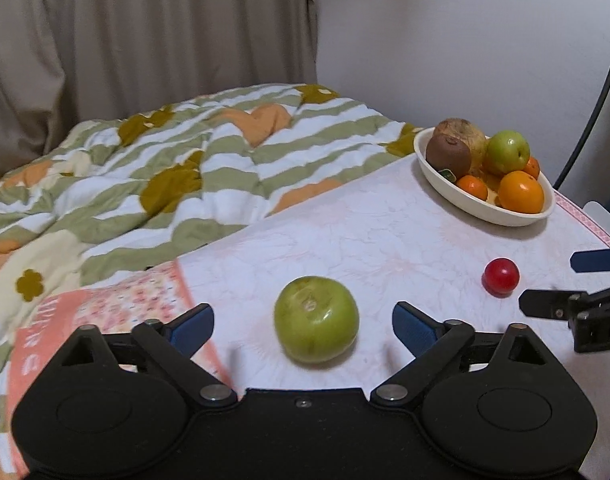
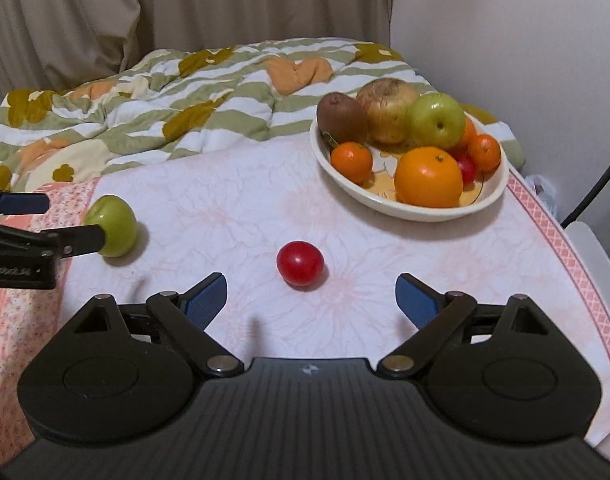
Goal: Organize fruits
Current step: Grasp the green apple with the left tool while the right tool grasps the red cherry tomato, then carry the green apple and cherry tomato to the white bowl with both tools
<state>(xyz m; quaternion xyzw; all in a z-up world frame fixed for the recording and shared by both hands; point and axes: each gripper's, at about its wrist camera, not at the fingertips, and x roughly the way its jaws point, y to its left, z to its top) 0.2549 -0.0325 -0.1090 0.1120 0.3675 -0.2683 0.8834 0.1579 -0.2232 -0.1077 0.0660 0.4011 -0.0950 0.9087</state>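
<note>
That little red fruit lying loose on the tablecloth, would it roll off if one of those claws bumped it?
Probably. The red fruit looks round and glossy, so a sideways nudge would likely send it rolling across the flat tablecloth. Its small size suggests it is light. The shiny skin may slip between the right gripper pads unless they close squarely on it.

A green apple [image 1: 316, 319] lay on the counter [image 1: 365, 232] between the left tool's [image 1: 303, 324] open jaws, a bowl [image 1: 457, 196] of fruit beyond.
</note>
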